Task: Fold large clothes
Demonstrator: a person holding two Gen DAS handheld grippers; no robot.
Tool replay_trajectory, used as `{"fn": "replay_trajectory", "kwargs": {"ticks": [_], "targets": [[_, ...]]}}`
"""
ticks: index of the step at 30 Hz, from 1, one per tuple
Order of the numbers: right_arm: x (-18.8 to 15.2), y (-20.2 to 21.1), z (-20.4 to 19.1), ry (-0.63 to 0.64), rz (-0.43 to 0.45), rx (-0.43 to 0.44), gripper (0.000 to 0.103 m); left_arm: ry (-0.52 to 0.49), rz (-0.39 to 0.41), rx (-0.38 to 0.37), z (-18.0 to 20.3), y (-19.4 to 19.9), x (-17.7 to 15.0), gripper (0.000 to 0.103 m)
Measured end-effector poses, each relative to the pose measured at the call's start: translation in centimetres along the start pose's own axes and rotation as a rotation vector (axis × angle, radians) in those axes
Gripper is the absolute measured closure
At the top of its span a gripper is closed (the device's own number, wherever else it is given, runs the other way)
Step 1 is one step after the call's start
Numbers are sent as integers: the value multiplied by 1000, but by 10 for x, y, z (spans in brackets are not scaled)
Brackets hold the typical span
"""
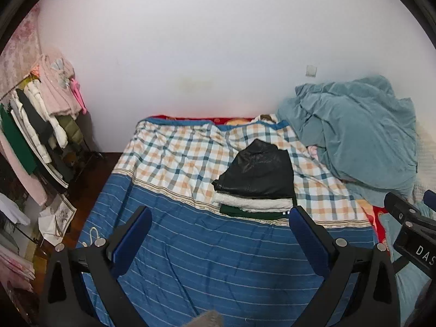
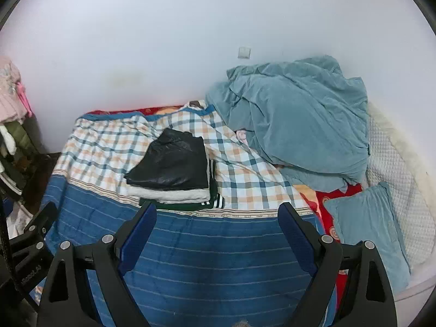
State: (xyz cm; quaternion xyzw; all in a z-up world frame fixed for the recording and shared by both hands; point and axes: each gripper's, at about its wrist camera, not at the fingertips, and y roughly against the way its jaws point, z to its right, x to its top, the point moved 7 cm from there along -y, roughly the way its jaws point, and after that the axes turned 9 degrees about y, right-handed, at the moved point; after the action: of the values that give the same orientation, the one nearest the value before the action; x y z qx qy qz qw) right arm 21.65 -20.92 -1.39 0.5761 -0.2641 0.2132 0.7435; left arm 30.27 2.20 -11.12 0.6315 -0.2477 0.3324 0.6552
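Note:
A stack of folded clothes lies on the bed: a black leather garment [image 1: 259,171] [image 2: 171,166] on top, a white fleecy one [image 1: 253,204] [image 2: 166,194] under it, a dark green one with white stripes [image 1: 250,214] [image 2: 207,204] at the bottom. My left gripper [image 1: 220,214] is open and empty above the blue striped cover, just in front of the stack. My right gripper [image 2: 218,209] is open and empty, just right of the stack's front edge. The right gripper's body shows at the right edge of the left wrist view.
The bed has a blue striped cover [image 1: 218,259] [image 2: 218,259] and a plaid sheet [image 1: 177,158] [image 2: 109,147]. A crumpled teal blanket [image 1: 354,130] [image 2: 294,114] lies at the back right, a teal pillow [image 2: 368,231] beside it. A rack of hanging clothes [image 1: 35,125] stands left.

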Motion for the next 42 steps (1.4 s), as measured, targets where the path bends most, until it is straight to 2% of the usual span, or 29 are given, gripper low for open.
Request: {"fn": "replay_trajectory", "kwargs": {"ticks": [8, 17, 25, 42], "targets": [[-16, 102, 13, -3, 74, -10, 11, -5, 37, -29, 0, 59, -6, 0], [-44, 167, 25, -13, 110, -22, 7, 6, 84, -27, -9, 99, -15, 0], [-56, 181, 26, 0, 126, -4, 5, -2, 99, -26, -9, 112, -23, 0], [-53, 190, 28, 28, 160, 6, 4, 11, 106, -30, -10, 125, -33, 0]]}}
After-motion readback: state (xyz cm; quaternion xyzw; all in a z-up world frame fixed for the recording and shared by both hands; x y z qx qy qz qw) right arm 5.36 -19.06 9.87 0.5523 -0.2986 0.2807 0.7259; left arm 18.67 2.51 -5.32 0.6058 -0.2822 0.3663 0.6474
